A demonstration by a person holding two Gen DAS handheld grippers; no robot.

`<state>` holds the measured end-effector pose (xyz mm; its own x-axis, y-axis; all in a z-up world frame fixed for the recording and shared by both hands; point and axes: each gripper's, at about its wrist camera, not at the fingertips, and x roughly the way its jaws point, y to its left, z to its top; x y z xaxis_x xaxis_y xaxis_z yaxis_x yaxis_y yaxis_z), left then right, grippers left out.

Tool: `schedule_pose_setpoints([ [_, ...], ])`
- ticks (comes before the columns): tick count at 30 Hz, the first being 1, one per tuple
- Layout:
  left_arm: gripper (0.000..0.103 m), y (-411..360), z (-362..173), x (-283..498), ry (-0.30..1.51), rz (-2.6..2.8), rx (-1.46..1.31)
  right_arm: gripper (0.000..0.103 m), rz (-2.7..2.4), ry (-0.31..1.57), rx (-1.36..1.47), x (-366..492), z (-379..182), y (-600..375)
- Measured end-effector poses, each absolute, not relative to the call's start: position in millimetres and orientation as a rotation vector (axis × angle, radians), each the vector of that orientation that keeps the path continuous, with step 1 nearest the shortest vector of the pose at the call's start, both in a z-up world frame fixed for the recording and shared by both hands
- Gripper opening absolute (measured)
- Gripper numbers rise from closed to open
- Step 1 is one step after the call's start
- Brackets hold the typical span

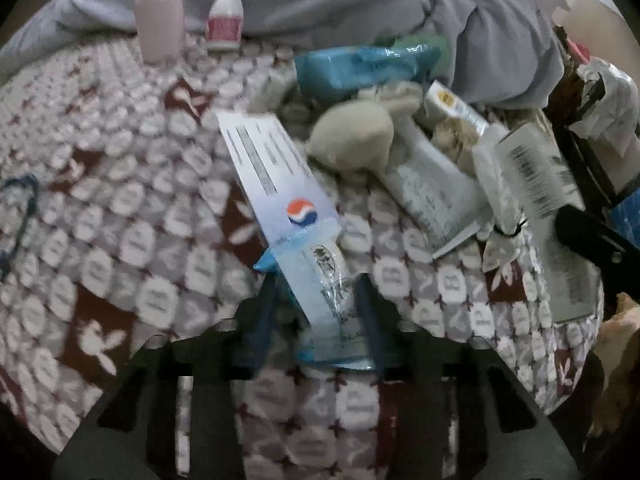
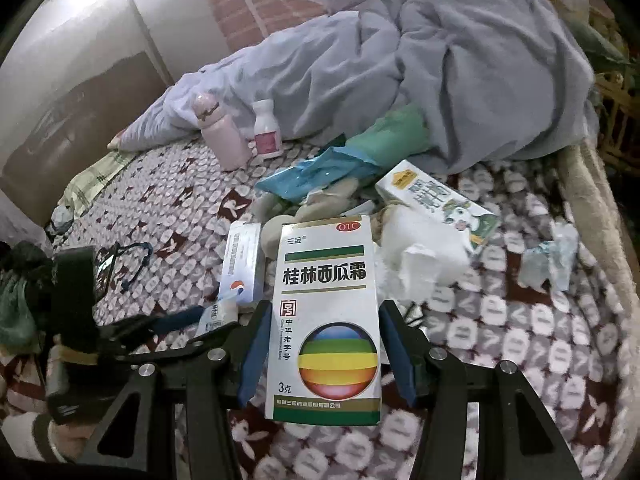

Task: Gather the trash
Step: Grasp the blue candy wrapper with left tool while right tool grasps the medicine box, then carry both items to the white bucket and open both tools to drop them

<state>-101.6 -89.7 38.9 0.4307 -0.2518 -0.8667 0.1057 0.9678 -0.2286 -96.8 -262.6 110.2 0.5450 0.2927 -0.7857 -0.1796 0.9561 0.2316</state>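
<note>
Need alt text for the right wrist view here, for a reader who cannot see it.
The right gripper holds a white medicine box with a rainbow ball print upright between its blue-padded jaws, above a patterned blanket. Behind lie crumpled tissue, more boxes and wrappers, and two small bottles near rumpled grey bedding.

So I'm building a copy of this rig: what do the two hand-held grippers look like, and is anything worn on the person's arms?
Both match. The right hand-held gripper has black angular linkage arms with silver bolt heads and cut-out slots, ending in blue finger pads. The left hand-held gripper has the same black frame and blue pads, and its black body shows in the right wrist view. A striped cuff shows at that view's lower left.
</note>
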Motion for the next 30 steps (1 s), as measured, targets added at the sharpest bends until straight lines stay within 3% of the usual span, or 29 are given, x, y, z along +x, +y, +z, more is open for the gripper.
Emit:
schedule_pose_setpoints([
  [13, 0.029, -129, 107, -120, 1.011, -0.413, -0.137, 0.052, 0.192, 0.888, 0.130, -136, 132, -312],
  [30, 0.029, -342, 141, -133, 0.946, -0.761, 0.084, 0.052, -0.210, 0.841, 0.263, -208, 140, -483],
])
